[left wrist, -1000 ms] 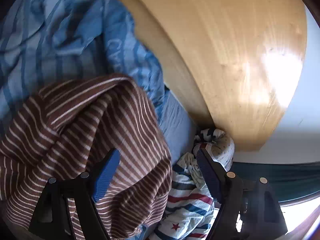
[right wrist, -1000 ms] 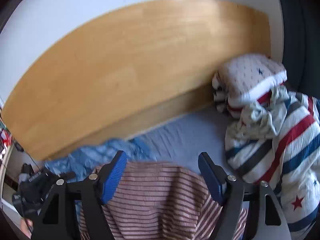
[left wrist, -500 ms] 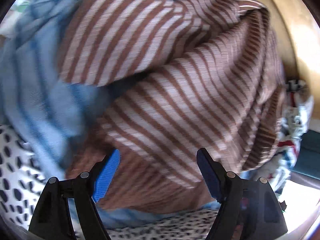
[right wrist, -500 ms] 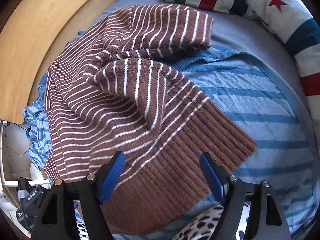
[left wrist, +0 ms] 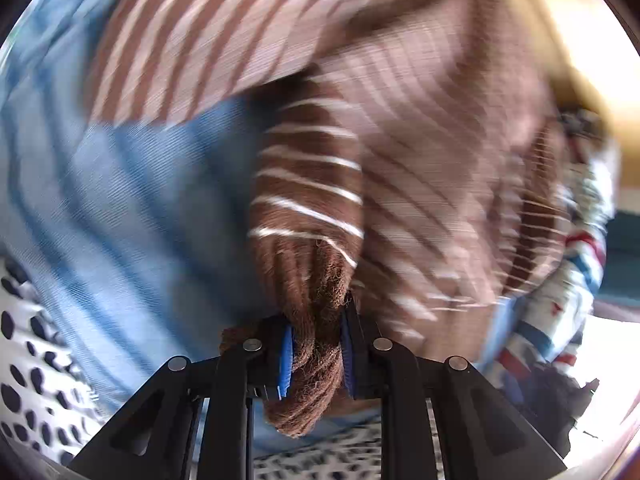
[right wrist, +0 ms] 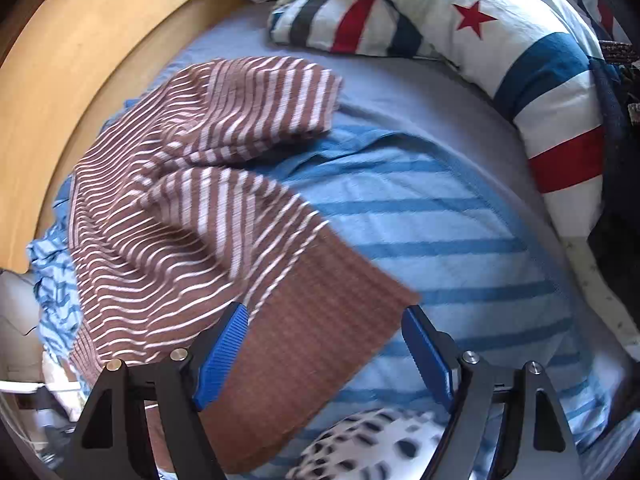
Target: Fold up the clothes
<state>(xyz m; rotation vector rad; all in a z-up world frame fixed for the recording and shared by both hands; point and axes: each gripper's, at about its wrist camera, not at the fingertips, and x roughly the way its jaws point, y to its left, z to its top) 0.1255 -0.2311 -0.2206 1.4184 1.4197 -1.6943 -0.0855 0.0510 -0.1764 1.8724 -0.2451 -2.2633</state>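
I count one brown striped sweater (right wrist: 192,216), the only garment of its kind in either camera. Under it I see one blue striped garment (right wrist: 432,240), and one white cloth with dark spots (right wrist: 360,444) at the near edge. I make out one duvet with stars and stripes (right wrist: 520,52) and one wooden headboard (right wrist: 80,64). Two grippers are in my feeds: the left gripper (left wrist: 316,354) and the right gripper (right wrist: 324,356), each with two blue-padded fingers.

My left claw (left wrist: 316,354) is clamped tight, blue pads pinching a bunched fold of the brown striped sweater (left wrist: 308,240). My right claw (right wrist: 326,354) is spread wide, fingers apart, gripping nothing, its view angled down along them.
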